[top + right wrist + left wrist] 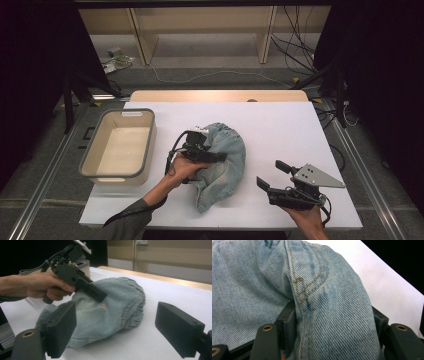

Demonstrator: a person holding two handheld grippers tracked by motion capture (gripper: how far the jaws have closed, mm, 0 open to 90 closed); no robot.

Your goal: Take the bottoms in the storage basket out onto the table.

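Note:
A pair of light blue jeans (227, 162) lies bunched in a mound at the middle of the white table (300, 130). My left gripper (217, 157) rests on the mound's left side, held by a hand. In the left gripper view a thick seamed fold of the jeans (332, 302) fills the gap between the two jaws, which press on it from both sides. My right gripper (270, 173) hovers near the table's front right, open and empty, a little apart from the jeans. The right gripper view shows the jeans (110, 312) ahead between its spread jaws, with the left gripper (96, 293) on top of them.
A beige basket with a grey rim (90, 150) stands empty at the table's left side. Bare white surface stretches behind and to the right of the jeans. Beyond the far edge are wooden shelving and cables on the floor.

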